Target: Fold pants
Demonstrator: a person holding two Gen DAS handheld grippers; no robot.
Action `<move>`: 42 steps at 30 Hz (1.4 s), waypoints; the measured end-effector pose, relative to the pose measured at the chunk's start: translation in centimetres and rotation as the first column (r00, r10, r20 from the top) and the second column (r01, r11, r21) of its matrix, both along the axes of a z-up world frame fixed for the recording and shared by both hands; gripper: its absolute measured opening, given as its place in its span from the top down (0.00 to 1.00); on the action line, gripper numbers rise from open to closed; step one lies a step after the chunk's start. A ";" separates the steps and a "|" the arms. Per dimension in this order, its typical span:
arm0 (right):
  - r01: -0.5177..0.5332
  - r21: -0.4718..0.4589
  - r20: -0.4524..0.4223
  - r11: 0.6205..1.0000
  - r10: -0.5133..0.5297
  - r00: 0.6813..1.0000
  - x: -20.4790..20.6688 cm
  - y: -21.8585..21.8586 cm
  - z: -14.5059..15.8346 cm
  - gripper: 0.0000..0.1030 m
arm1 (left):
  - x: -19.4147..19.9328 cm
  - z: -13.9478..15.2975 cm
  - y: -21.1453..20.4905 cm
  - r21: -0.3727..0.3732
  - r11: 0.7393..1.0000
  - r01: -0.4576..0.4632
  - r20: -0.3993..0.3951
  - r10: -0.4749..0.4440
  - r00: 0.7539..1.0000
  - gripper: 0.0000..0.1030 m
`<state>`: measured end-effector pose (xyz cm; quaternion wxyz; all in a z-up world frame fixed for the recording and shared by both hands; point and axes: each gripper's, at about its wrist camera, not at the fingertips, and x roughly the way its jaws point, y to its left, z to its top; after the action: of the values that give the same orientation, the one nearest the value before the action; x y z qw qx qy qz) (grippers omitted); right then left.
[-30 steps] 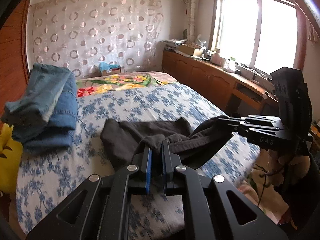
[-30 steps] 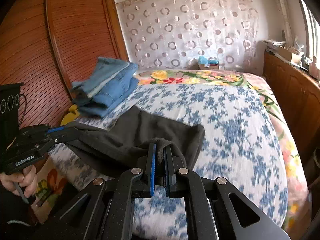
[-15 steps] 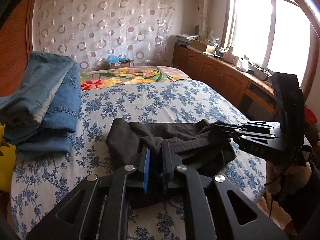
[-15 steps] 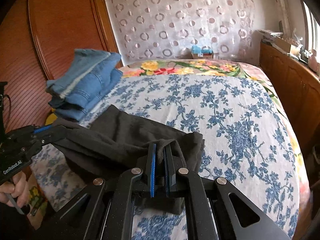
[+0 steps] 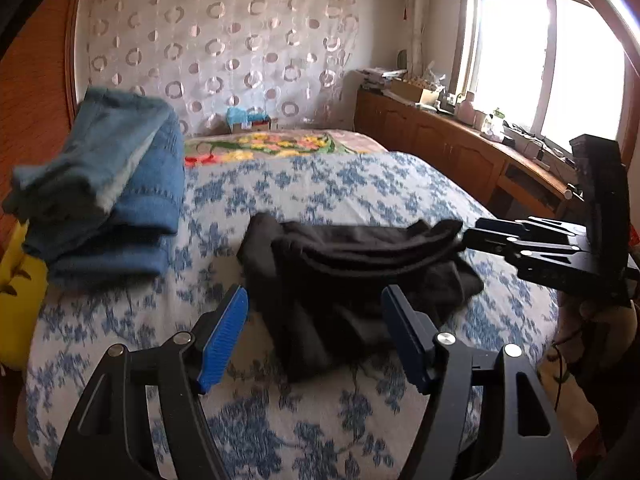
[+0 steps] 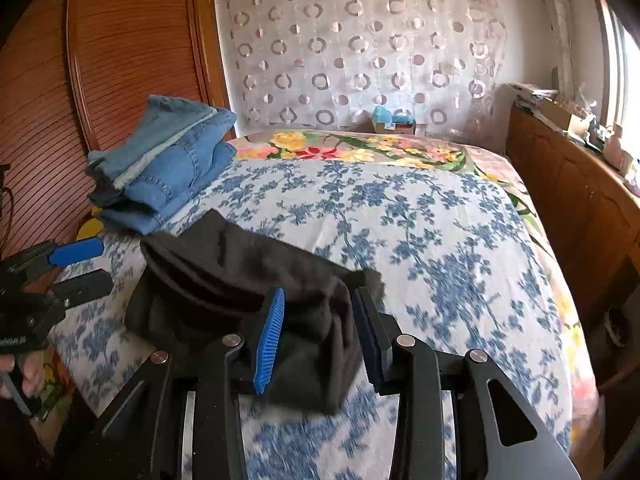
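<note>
Dark pants: a bundle of dark charcoal, soft-fabric pants [image 5: 360,276] is seen lying in loose folds on the near part of the bed, between the two grippers.
Bed: a bed covered in a white sheet with blue flower print [image 6: 420,216] is shown carrying the pants; a strip of bright floral bedding lies at its far end.
Left gripper: the black left gripper with blue ribbed pads [image 5: 316,336] is seen with its jaws opening, already spread wide; the near edge of the pants lies in the gap, and neither pad is pressed on the cloth.
Right gripper: the black right gripper with blue pads [image 6: 320,336] is seen with its jaws opening, parted partway; a fold of the pants sits between the pads, with no pinch to be seen.
Jeans stack: a pile of folded blue denim jeans [image 5: 108,196] is set on the far left side of the bed, apart from the pants.
Box by curtain: a small box holding something light blue [image 6: 394,120] is placed beyond the bed's far end; its contents cannot be made out.
</note>
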<state>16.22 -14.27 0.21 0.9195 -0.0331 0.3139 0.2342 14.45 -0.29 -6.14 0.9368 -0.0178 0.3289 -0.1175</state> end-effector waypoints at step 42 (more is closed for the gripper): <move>-0.069 0.025 -0.082 0.997 0.071 0.994 -3.2 -2.6 -2.7 0.92 | -3.4 -2.0 0.0 -0.033 0.998 0.058 -0.072 -0.060 0.996 0.96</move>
<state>12.98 -16.85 -2.54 0.8972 -0.0241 0.3479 0.2708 11.02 -0.28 -8.13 0.9200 -0.0266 0.3612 -0.1496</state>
